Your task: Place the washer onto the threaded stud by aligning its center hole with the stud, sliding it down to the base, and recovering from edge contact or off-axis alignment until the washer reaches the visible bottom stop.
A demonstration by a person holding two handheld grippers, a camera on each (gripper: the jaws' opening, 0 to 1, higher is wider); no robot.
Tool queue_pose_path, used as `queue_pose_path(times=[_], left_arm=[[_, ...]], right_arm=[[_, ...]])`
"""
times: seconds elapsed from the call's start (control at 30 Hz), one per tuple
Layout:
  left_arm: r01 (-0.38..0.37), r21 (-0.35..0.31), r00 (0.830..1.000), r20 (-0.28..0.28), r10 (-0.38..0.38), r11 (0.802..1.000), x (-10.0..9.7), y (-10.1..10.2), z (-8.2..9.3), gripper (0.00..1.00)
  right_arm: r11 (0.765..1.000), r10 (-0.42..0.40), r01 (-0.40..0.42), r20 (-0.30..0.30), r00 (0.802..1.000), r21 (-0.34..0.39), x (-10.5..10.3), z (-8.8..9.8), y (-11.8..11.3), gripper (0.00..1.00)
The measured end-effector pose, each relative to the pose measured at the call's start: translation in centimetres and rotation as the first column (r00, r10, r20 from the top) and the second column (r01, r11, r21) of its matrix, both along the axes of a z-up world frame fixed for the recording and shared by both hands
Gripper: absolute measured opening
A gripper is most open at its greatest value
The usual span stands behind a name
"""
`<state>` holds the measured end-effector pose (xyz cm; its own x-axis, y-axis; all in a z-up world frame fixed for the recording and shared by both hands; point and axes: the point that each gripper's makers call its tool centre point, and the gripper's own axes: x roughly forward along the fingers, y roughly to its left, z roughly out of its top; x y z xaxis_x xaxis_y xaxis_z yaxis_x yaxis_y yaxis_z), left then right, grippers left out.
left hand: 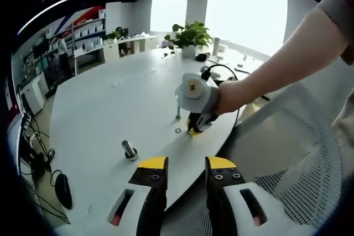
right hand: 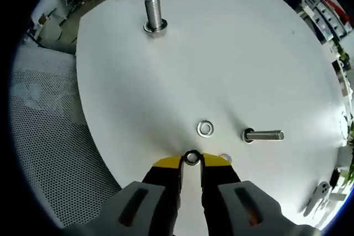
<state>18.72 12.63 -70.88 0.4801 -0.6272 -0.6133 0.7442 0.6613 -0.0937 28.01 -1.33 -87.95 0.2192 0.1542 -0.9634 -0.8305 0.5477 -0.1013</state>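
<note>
right gripper [right hand: 191,161] pinches washer [right hand: 191,157] at jaw tips, hole facing camera | second washer [right hand: 205,129] flat just beyond | threaded stud [right hand: 264,135] upright nearby | left gripper [left hand: 186,165] spread

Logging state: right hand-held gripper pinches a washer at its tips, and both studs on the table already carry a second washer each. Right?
Not quite. The right hand-held gripper does pinch a washer, but the second washer lies loose on the table beside the near stud, as the right gripper view shows.

the table [right hand: 166,70] looks smooth, matt white; the threaded stud [right hand: 153,12] and washer [right hand: 205,129] are shiny bare metal; the right gripper [right hand: 191,161] shows matt black plastic with yellow tips; the chair mesh [right hand: 50,136] is perforated
</note>
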Motion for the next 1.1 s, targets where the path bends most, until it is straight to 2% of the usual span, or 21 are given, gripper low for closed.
queue_pose_path(times=[0.1, 0.2, 0.37, 0.6, 0.93, 1.1], left_arm=[[0.006, -0.002, 1.0, 0.005, -0.006, 1.0, 0.0, -0.1, 0.1, 0.25], [0.007, -0.007, 1.0, 0.012, -0.007, 1.0, 0.0, -0.2, 0.3, 0.25], [0.004, -0.011, 1.0, 0.019, -0.003, 1.0, 0.1, -0.2, 0.4, 0.25], [0.008, -0.007, 1.0, 0.021, -0.008, 1.0, 0.1, -0.2, 0.4, 0.25], [-0.001, -0.02, 0.999, 0.035, 0.002, 1.0, 0.3, -0.2, 0.8, 0.25], [-0.007, -0.021, 0.999, 0.038, 0.008, 1.0, 0.3, 0.0, 0.9, 0.25]], right_arm=[[1.0, 0.005, -0.005, 0.037, 0.999, 0.009, 0.0, 0.0, 0.0, 0.15], [0.999, -0.016, 0.014, 0.05, 0.999, 0.04, 0.1, 0.1, -0.2, 0.15], [0.999, -0.017, 0.014, 0.052, 0.999, 0.053, 0.0, 0.2, -0.1, 0.14], [0.996, -0.049, 0.048, 0.007, 0.999, 0.071, 0.0, 0.1, -0.3, 0.14], [0.995, -0.041, 0.038, 0.039, 0.998, 0.088, 0.3, 2.1, -1.2, 0.14], [0.993, -0.065, 0.059, 0.058, 0.996, 0.099, 0.8, 3.2, -1.9, 0.14]])
